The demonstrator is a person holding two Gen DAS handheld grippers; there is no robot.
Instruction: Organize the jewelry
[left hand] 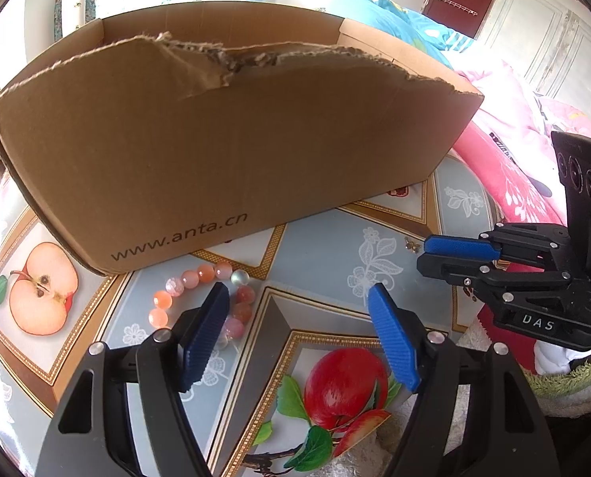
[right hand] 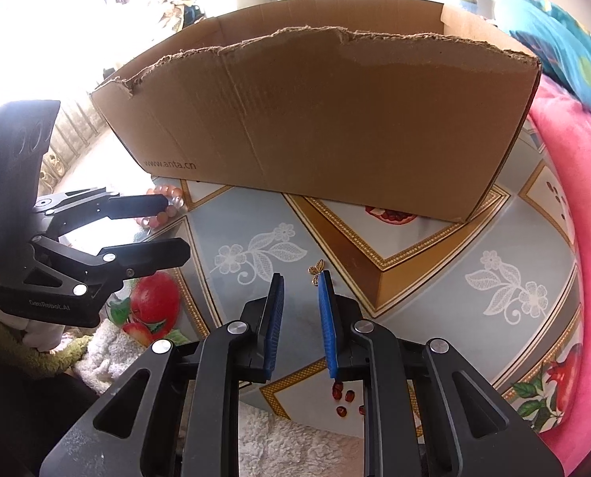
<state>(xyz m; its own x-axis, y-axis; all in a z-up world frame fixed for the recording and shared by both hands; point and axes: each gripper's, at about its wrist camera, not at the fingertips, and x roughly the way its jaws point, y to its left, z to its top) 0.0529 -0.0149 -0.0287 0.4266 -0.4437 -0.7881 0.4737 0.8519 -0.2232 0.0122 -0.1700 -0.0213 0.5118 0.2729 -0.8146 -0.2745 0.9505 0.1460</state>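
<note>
A pink and orange bead bracelet (left hand: 200, 290) lies on the table in front of the cardboard box (left hand: 224, 151). My left gripper (left hand: 301, 296) is open just before it, with its left finger over the bracelet's right side. The bracelet also shows in the right wrist view (right hand: 172, 200). A small gold butterfly piece (right hand: 316, 269) lies on the table at the tip of my right gripper (right hand: 301, 278), whose jaws stand a little apart and hold nothing. The butterfly (left hand: 412, 245) and right gripper (left hand: 426, 252) also show in the left wrist view.
The box (right hand: 335, 119) is open-topped with a torn front wall. The table wears a fruit-patterned cloth (left hand: 327, 357). Pink bedding (right hand: 581, 198) lies at the right. A white towel (right hand: 109, 353) lies at the near edge.
</note>
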